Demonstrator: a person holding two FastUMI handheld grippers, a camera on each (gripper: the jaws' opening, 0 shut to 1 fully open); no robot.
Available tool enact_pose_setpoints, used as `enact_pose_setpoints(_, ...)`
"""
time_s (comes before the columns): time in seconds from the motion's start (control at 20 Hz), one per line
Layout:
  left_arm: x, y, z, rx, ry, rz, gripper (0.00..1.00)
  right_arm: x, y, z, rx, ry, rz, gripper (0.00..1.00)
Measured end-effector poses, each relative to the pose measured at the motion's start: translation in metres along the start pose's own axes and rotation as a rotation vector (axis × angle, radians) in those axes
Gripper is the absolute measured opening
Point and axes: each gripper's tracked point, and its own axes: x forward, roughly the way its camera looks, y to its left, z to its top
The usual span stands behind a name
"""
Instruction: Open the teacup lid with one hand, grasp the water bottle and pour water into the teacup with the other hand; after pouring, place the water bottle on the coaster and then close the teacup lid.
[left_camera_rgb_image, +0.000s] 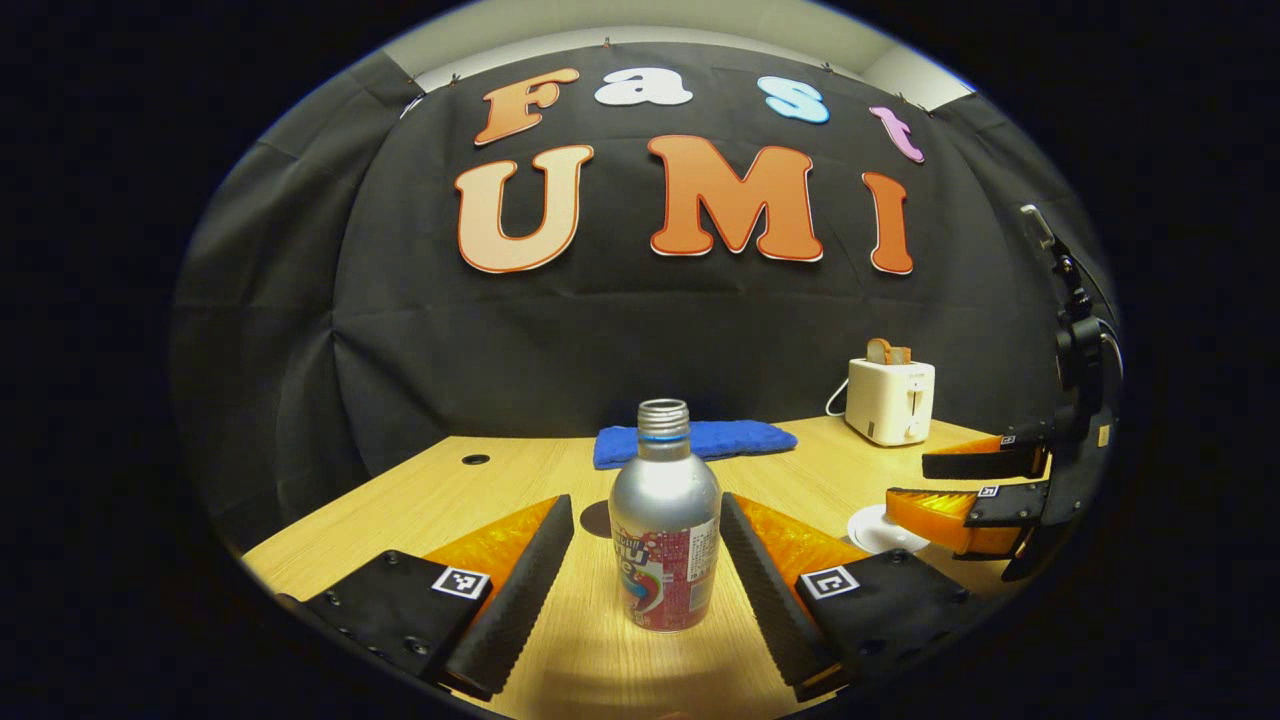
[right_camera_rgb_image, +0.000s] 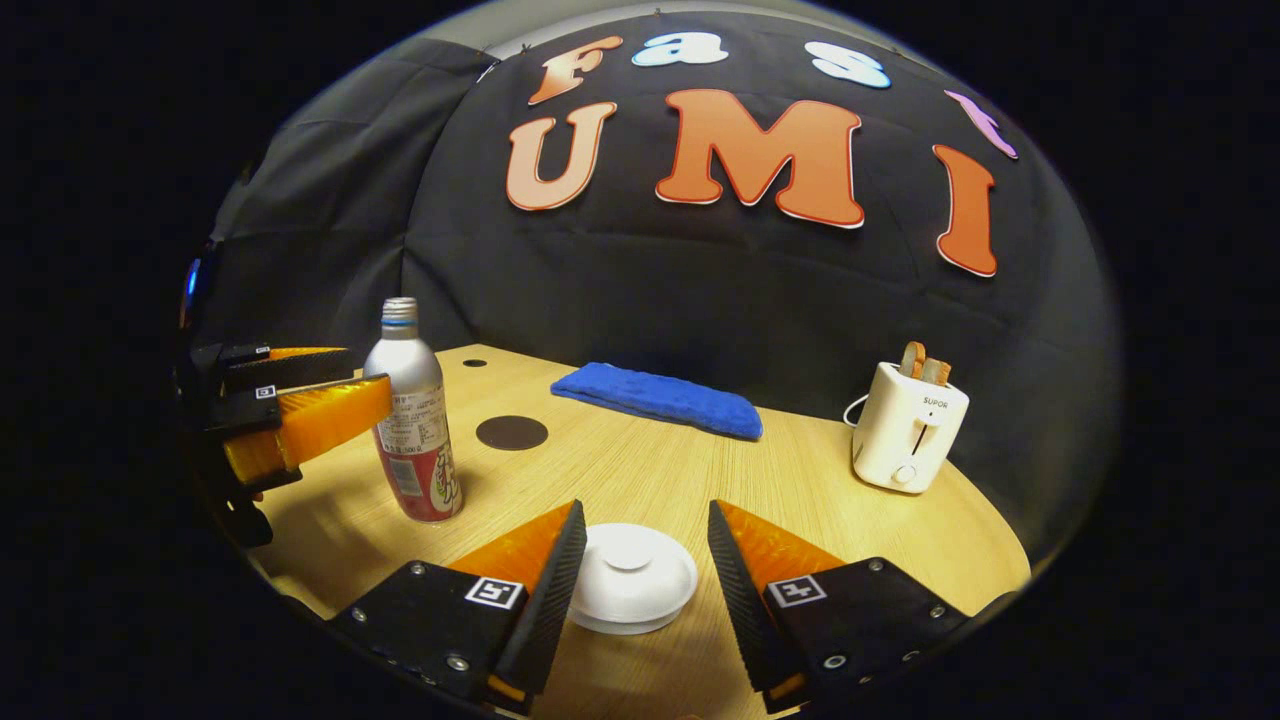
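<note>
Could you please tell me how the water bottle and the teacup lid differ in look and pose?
The water bottle is tall, silver and upright with an open neck; the teacup lid is low, white and round. The bottle carries a printed label; the lid is plain. Both stand on the wooden table, each between open claw fingers.

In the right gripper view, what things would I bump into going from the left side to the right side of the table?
Left gripper → water bottle → round dark coaster → white teacup lid → blue cloth → white toaster with bread in it.
</note>
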Motion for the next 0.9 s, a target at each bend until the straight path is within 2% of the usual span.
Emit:
enact_pose_setpoints(0.05,0.001,0.0,-0.003,0.003,0.009,-0.001,0.97,0.002,0.0,-0.004,0.0,0.01,0.001,0.72)
enact_pose_setpoints(0.15,0.001,0.002,-0.003,0.016,0.014,0.001,0.98,0.004,0.001,-0.009,0.015,0.029,0.008,0.58)
enact_pose_setpoints(0.2,0.001,0.001,-0.001,0.018,0.01,-0.002,0.97,0.007,0.003,-0.01,0.019,0.035,0.014,0.45)
enact_pose_setpoints(0.25,0.0,0.0,-0.001,0.021,0.007,-0.005,0.97,0.007,0.003,-0.011,0.018,0.038,0.019,0.39)
enact_pose_setpoints(0.5,0.004,-0.002,-0.008,0.012,0.025,-0.012,0.97,0.01,0.007,-0.016,-0.023,0.058,0.032,0.42)
enact_pose_setpoints(0.55,0.005,-0.003,-0.01,0.01,0.032,-0.014,0.94,0.009,0.009,-0.014,-0.029,0.054,0.035,0.42)
enact_pose_setpoints(0.6,0.005,-0.003,-0.012,0.009,0.036,-0.015,0.97,0.01,0.008,-0.014,-0.039,0.054,0.031,0.35)
enact_pose_setpoints(0.7,0.006,-0.001,-0.014,0.008,0.043,-0.013,0.97,0.011,0.009,-0.014,-0.058,0.057,0.032,0.28)
enact_pose_setpoints(0.8,0.007,-0.003,-0.017,0.005,0.052,-0.014,0.94,0.012,0.01,-0.012,-0.055,0.054,0.036,0.25)
enact_pose_setpoints(0.85,0.007,-0.003,-0.019,0.002,0.057,-0.016,0.98,0.012,0.01,-0.012,-0.046,0.055,0.04,0.25)
enact_pose_setpoints(0.9,0.008,-0.003,-0.022,0.0,0.065,-0.018,0.94,0.012,0.01,-0.012,-0.033,0.056,0.046,0.23)
